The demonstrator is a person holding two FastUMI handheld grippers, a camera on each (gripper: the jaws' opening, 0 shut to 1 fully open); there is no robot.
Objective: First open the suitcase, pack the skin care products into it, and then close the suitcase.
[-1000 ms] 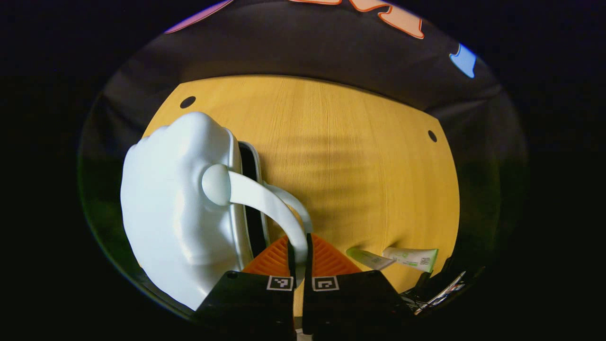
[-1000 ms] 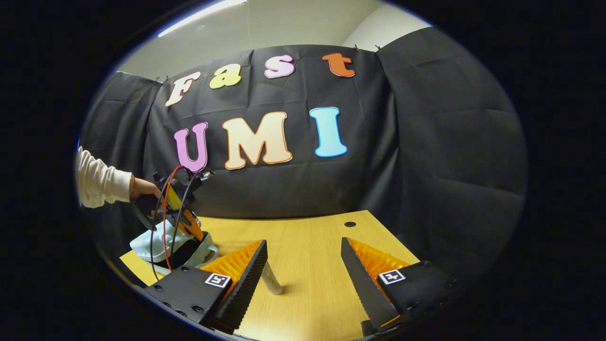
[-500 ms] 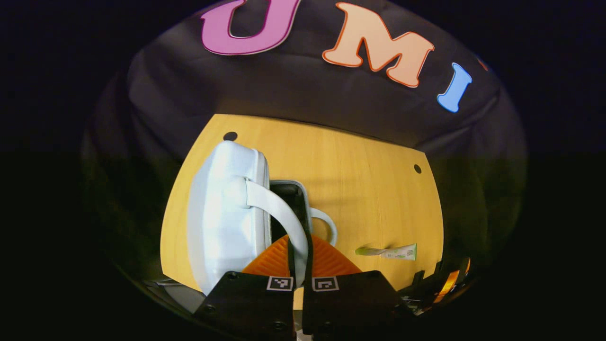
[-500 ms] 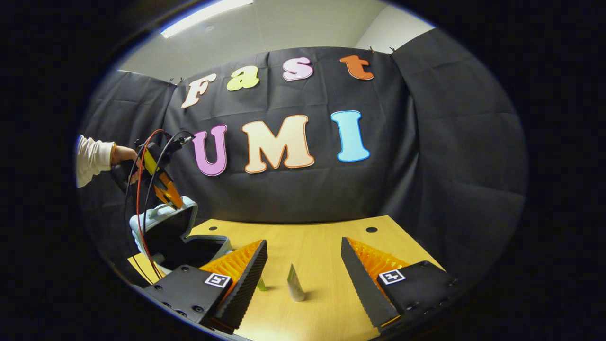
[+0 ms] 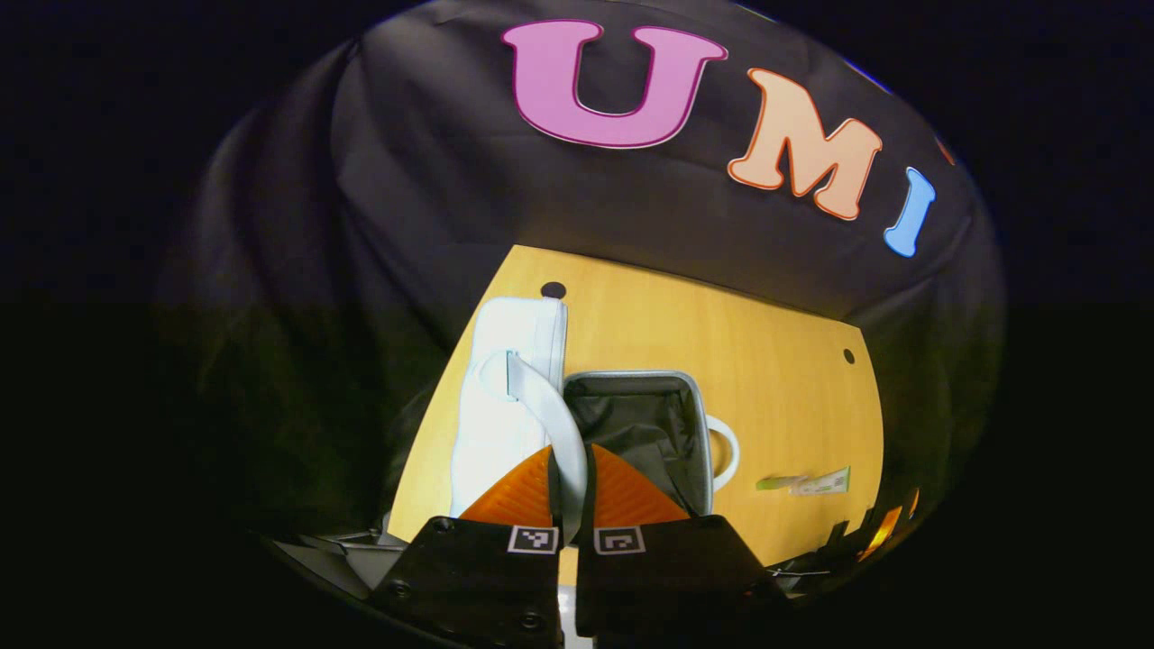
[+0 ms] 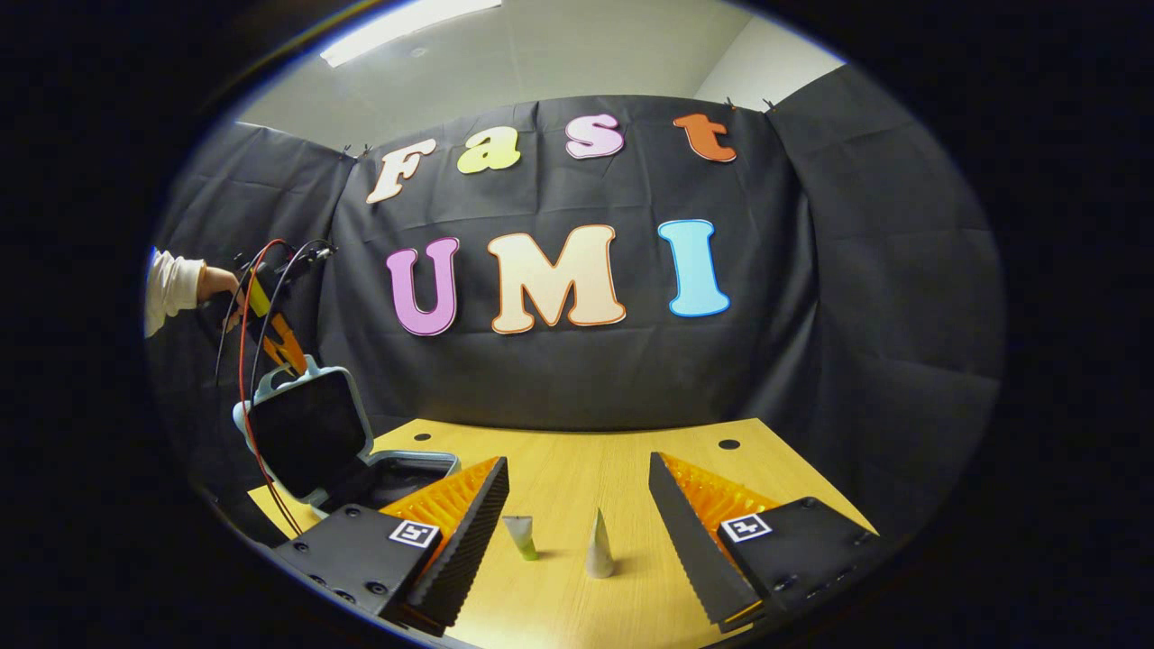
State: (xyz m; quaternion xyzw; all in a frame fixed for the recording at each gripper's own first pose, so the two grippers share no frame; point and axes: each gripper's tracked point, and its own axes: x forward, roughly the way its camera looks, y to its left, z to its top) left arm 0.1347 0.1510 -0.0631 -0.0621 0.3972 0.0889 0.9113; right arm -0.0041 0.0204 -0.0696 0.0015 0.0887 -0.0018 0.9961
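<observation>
suitcase [image 6: 311, 433] stands open at the frame's lower left on the table [image 6: 559, 460], its lid handle [image 5: 550, 424] pinched by the left gripper [image 5: 570, 491]. right gripper [image 6: 577, 532] is spread wide before two tubes [image 6: 599, 545].

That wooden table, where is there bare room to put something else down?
The table is bare between the open suitcase and the black cloth wall, and on past the two tubes toward the far edge. It is crowded at the near left corner, where the left gripper holds the raised lid by its handle.
</observation>
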